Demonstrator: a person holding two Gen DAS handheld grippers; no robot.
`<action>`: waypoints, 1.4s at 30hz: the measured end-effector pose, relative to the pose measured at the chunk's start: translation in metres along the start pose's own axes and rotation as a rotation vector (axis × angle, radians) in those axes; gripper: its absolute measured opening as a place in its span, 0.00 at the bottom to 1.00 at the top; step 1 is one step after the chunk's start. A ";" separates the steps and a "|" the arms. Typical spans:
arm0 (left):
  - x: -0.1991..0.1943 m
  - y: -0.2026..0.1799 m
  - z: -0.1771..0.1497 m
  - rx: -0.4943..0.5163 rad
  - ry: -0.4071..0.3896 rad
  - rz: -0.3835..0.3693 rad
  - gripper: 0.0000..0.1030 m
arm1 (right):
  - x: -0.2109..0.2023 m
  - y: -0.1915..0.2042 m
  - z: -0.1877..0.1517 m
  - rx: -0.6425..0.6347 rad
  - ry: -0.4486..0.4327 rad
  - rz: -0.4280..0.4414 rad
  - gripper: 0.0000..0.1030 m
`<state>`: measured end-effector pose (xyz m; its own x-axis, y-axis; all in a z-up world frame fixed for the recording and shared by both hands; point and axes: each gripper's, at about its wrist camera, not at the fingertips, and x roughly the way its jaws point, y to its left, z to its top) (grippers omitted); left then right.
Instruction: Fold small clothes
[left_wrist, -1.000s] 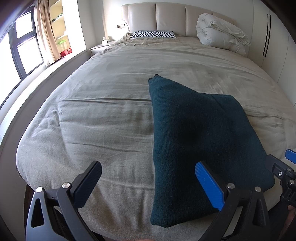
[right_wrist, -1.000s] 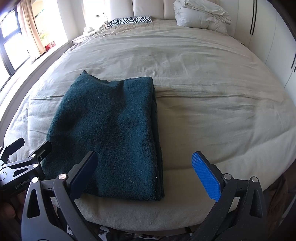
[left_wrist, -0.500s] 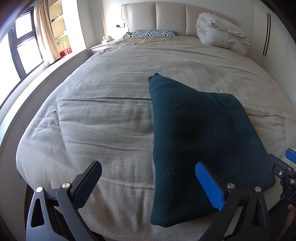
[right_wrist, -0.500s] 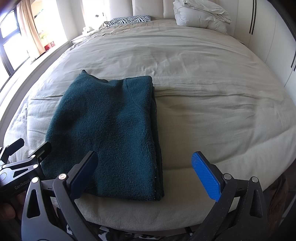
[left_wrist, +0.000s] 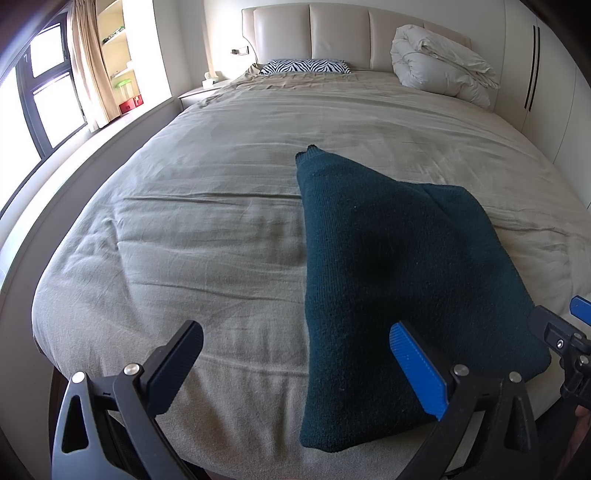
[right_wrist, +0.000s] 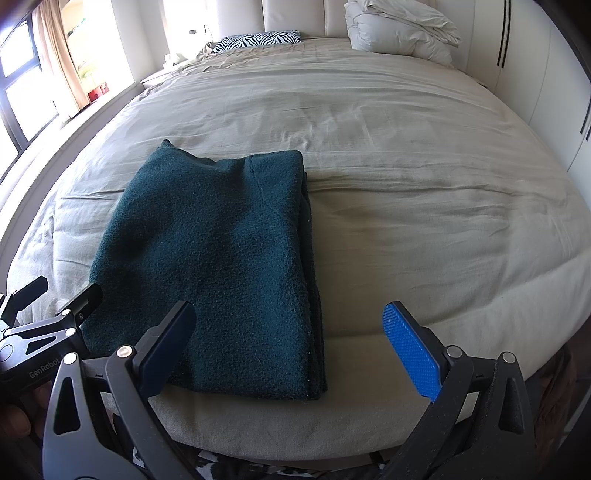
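Observation:
A dark green fleece garment (left_wrist: 399, 280) lies folded flat near the foot edge of the bed; it also shows in the right wrist view (right_wrist: 221, 266), with stacked layers along its right side. My left gripper (left_wrist: 295, 369) is open and empty, held just off the bed's near edge, with the garment's left side between its fingers. My right gripper (right_wrist: 291, 347) is open and empty, straddling the garment's near right corner. Each gripper shows at the edge of the other's view.
The beige bedsheet (left_wrist: 207, 229) covers a wide bed. A zebra pillow (left_wrist: 306, 66) and a rolled white duvet (left_wrist: 439, 59) lie by the headboard. A window and curtain (left_wrist: 81, 66) are on the left, white wardrobes (right_wrist: 554, 92) on the right.

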<state>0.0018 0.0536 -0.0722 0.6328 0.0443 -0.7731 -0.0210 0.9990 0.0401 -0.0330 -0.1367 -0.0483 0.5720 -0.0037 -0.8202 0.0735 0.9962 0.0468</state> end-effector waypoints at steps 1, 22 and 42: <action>0.000 0.000 0.000 0.000 0.000 -0.001 1.00 | 0.000 0.000 0.000 0.000 -0.001 0.000 1.00; 0.000 0.000 0.002 0.001 0.001 -0.001 1.00 | 0.000 0.000 -0.001 0.001 0.001 0.000 1.00; 0.003 0.003 0.000 0.004 0.006 -0.005 1.00 | 0.001 -0.002 -0.002 0.002 0.003 0.000 1.00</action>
<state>0.0030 0.0567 -0.0744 0.6281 0.0398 -0.7772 -0.0149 0.9991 0.0391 -0.0340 -0.1389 -0.0507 0.5695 -0.0031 -0.8220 0.0751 0.9960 0.0483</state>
